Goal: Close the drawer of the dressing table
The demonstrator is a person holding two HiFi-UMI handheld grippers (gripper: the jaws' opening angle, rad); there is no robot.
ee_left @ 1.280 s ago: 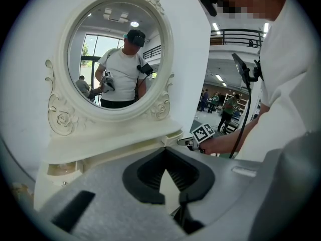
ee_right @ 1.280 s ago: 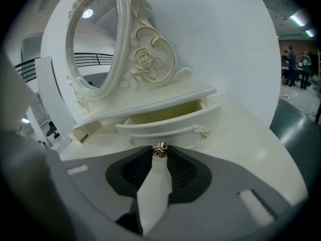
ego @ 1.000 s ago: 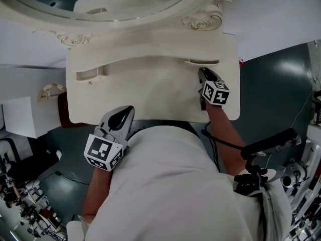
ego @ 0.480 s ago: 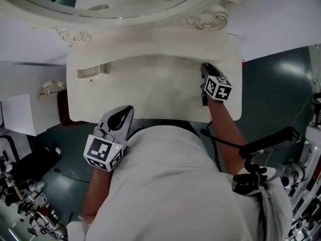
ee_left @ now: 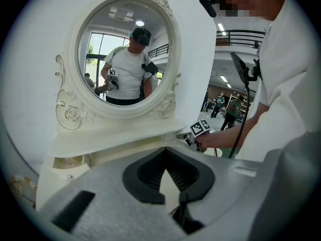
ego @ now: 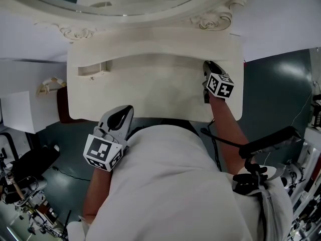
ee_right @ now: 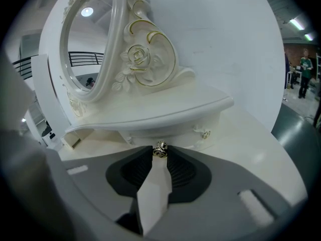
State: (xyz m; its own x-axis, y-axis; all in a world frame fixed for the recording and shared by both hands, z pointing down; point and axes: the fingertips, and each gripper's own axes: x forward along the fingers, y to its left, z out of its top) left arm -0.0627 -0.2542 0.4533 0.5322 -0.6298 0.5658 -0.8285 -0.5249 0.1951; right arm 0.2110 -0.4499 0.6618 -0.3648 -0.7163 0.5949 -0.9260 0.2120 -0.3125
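Right gripper (ee_right: 160,155) pinches the small metal knob (ee_right: 160,148) of the drawer (ee_right: 145,136) at its tips. The drawer sits far right under the dressing table (ego: 150,94) shelf. Left gripper (ee_left: 165,170) is pressed together and empty, at the table's near edge, well apart.

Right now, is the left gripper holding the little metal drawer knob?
No: the left gripper has nothing between its jaws, while the knob sits clamped in the right gripper.
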